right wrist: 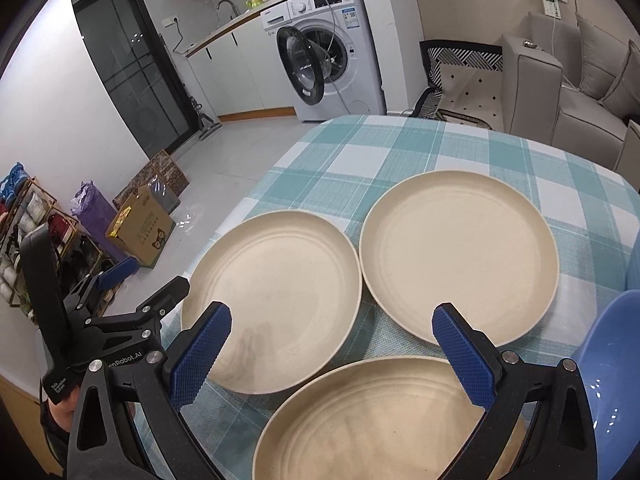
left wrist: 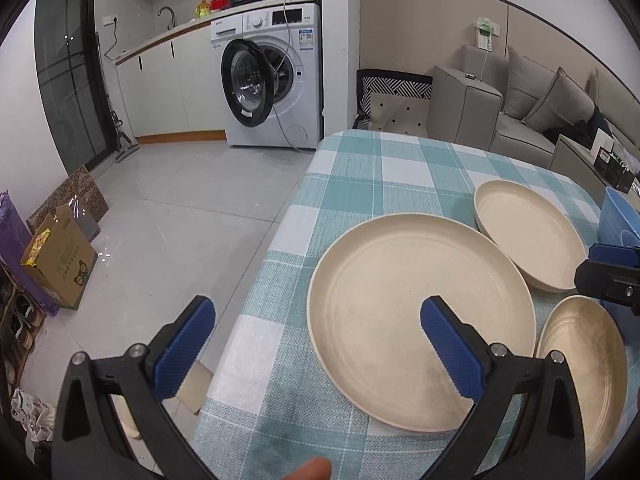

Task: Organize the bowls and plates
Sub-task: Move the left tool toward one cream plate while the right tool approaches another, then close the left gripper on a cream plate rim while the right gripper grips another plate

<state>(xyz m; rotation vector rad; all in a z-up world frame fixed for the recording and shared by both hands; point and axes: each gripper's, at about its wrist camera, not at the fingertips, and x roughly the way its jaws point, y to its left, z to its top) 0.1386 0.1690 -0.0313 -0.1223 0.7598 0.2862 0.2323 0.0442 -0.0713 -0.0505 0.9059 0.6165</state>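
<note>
Both tools hover empty with jaws spread wide. Left gripper (left wrist: 316, 344) straddles the table's (left wrist: 360, 168) left edge, its right finger over the large plate (left wrist: 400, 300); that placement suits a rim pinch. Right gripper (right wrist: 332, 344) hangs above the nearest plate (right wrist: 380, 420), at 6 o'clock in the group. Three cream plates lie flat, rims close together, unstacked; the far plate (right wrist: 460, 252) sits at 1 o'clock. A blue bowl (right wrist: 612, 360) waits at 3 o'clock. Stacking appears not yet begun.
</note>
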